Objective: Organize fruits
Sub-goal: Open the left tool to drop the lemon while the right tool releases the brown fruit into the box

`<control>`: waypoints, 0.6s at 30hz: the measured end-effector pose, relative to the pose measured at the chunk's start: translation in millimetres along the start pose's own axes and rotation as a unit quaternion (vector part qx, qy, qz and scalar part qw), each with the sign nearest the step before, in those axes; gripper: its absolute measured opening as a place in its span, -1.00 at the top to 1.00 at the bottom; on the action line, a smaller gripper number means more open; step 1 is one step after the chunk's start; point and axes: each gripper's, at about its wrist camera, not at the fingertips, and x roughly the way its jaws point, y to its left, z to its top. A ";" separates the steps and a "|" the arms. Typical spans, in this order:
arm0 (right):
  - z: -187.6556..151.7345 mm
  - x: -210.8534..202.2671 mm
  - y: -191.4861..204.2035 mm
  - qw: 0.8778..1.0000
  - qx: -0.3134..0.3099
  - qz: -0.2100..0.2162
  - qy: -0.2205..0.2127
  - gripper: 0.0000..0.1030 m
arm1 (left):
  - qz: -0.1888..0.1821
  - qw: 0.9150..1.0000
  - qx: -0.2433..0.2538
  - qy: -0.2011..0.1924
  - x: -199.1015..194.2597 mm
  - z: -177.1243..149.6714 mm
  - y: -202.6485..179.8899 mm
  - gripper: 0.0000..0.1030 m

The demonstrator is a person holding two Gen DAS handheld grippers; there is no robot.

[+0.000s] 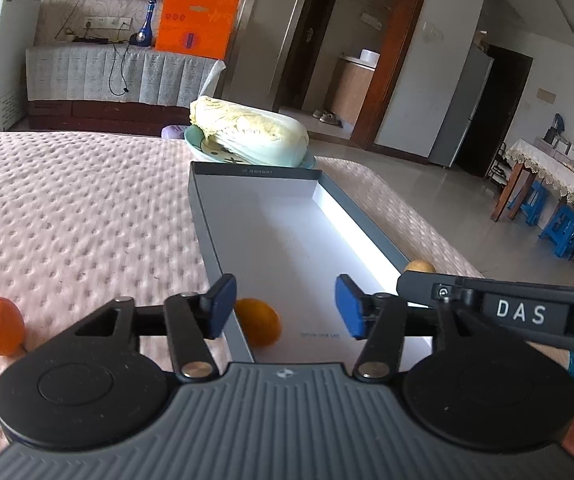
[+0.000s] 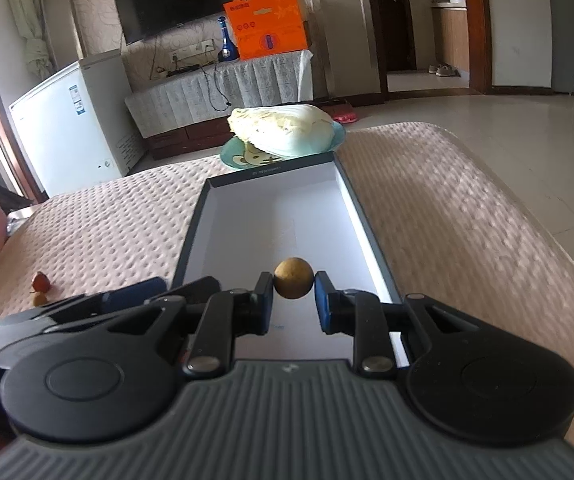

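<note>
Round tan fruit (image 2: 293, 278) between fingers (image 2: 264, 302)

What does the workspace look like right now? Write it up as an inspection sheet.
Surface: bed with pink dimpled cover.
Job's things: shallow grey box with an orange lying in its near end; a second orange on the cover left of it; a small red fruit and a smaller brown one on the cover.
Clutter: cabbage on a plate behind the box.
Grippers: left claw open, nothing between the pads; right claw shut on a small brown round fruit over the box.
Cables: black cord hanging down the cabinet front.
Surroundings: television, orange bag, white freezer, tiled floor.
</note>
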 end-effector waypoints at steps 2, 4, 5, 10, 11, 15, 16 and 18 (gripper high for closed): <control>-0.4 1.6 -2.9 1.000 0.007 -0.002 0.002 0.51 | -0.005 1.000 -0.001 -0.003 -3.0 0.4 0.0 -0.21; -0.5 3.4 -4.3 1.000 0.011 -0.006 0.004 0.51 | -0.007 1.000 0.005 -0.007 -6.0 0.3 -1.3 -0.22; -0.7 4.4 -4.1 1.000 0.009 -0.007 0.004 0.51 | -0.008 1.000 0.009 -0.008 -8.1 -0.4 -3.0 -0.22; -1.9 10.3 -0.5 1.000 0.001 -0.011 0.010 0.51 | -0.011 1.000 0.028 -0.006 -20.1 -4.0 -3.9 -0.22; -1.2 11.5 0.3 1.000 0.000 -0.011 0.011 0.51 | -0.013 0.999 0.031 -0.006 -23.9 -4.5 -2.7 -0.22; 1.4 18.8 3.3 1.000 -0.003 -0.012 0.011 0.51 | -0.017 0.999 0.037 -0.006 -37.7 -7.9 3.4 -0.31; 2.4 22.1 4.0 1.000 -0.003 -0.013 0.011 0.51 | -0.016 0.999 0.041 -0.006 -40.0 -8.8 4.9 -0.31; 4.0 29.7 4.6 1.000 -0.001 -0.016 0.015 0.51 | -0.012 0.999 0.048 -0.006 -44.2 -10.5 7.4 -0.31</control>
